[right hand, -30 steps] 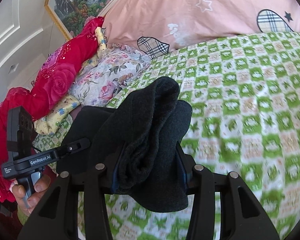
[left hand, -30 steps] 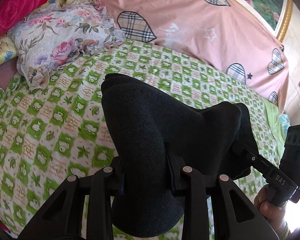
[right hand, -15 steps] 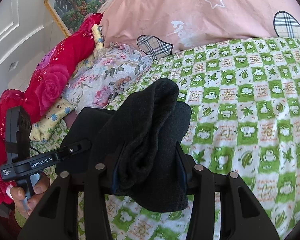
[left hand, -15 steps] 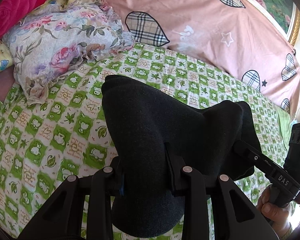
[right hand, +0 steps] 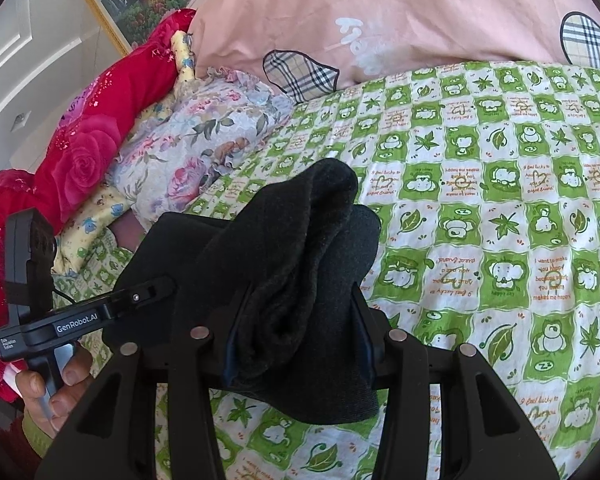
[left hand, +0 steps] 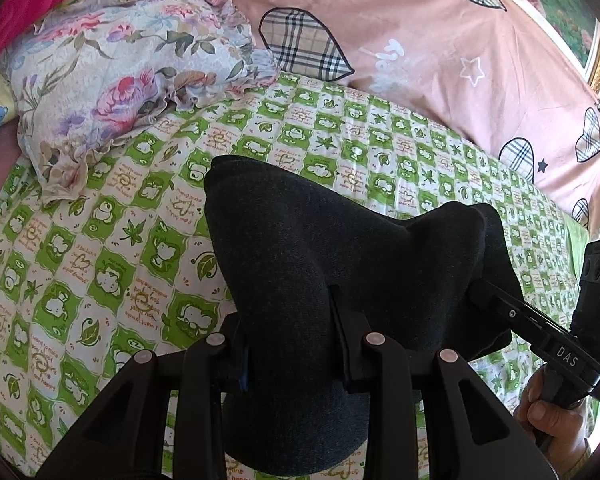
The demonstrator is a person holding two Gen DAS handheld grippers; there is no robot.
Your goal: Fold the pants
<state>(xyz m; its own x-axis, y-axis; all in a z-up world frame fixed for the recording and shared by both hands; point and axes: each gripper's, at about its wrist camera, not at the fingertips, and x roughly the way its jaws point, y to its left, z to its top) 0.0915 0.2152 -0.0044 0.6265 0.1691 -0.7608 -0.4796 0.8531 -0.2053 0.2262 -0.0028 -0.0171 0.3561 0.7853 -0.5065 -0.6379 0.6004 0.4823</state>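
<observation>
- The dark pants hang bunched between both grippers above the bed; the left gripper and right gripper each have their jaws clamped on the cloth.
- Open sheet lies toward 3 o'clock in the right view; the floral pillow crowds 10 o'clock.
- Pillow and pink quilt look nearer than a second ago.

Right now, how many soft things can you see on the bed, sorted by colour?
Dark grey: 1, the pants, pinched by both tongs.
Pink: 1, the big quilt with checked hearts.
Flowery pale: 1, the frilly pillow.
Red: 1, the rose blanket.
Yellow: 1, the cloth with little blue bears.
Green and white: 1, the checked sheet.
Total: 6
</observation>
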